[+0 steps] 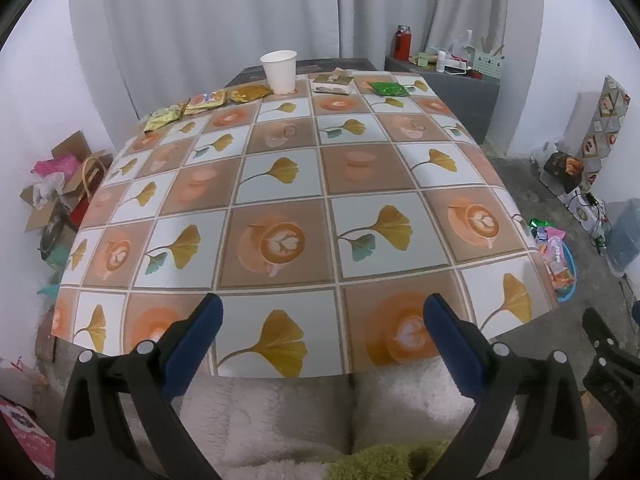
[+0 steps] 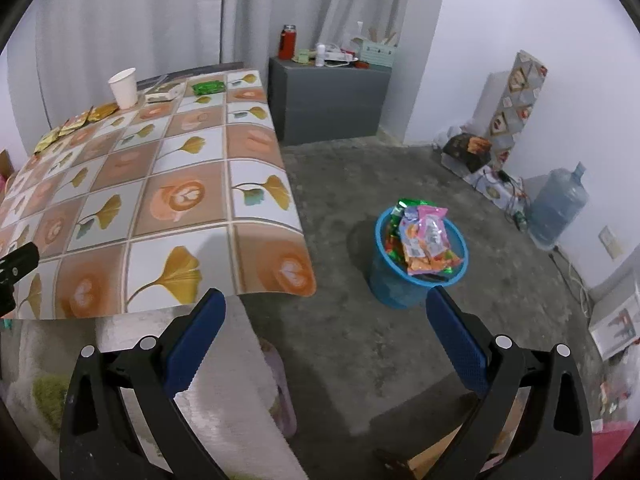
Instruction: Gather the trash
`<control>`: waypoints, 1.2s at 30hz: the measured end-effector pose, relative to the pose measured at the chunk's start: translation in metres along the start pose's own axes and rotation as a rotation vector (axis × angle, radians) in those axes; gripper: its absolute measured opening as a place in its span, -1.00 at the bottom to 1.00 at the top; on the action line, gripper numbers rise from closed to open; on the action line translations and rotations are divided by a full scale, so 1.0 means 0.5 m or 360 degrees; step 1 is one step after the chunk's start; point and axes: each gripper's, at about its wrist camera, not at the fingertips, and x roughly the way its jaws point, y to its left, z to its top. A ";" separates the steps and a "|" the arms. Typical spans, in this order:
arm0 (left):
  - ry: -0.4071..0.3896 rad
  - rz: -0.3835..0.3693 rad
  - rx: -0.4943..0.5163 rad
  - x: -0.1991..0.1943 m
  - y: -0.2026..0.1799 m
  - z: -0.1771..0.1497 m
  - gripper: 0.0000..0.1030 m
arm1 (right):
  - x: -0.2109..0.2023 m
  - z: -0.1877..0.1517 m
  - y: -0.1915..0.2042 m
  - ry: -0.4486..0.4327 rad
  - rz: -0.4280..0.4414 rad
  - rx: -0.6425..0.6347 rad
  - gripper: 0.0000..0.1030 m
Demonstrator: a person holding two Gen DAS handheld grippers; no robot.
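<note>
Both the left gripper (image 1: 322, 320) and right gripper (image 2: 325, 312) hang empty with jaws released at the tabletop's (image 1: 280, 184) near edge, so the next move is likely a long reach to the far wrappers (image 1: 208, 100) and paper cup (image 1: 279, 71), for the blue bin (image 2: 416, 276) on the right.

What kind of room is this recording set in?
Probably a lived-in room at home, perhaps a spare or storage room: a table with a patterned cloth, a grey cabinet cluttered with bottles, a water jug on the bare concrete floor.
</note>
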 end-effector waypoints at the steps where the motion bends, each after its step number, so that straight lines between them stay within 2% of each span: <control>1: -0.0004 0.0005 -0.0001 -0.001 0.000 0.000 0.90 | -0.001 0.000 -0.003 -0.0002 -0.0002 0.0003 0.87; 36: -0.0030 -0.0044 0.0003 -0.013 -0.015 0.005 0.90 | -0.013 0.009 -0.017 -0.0039 0.0002 -0.0010 0.87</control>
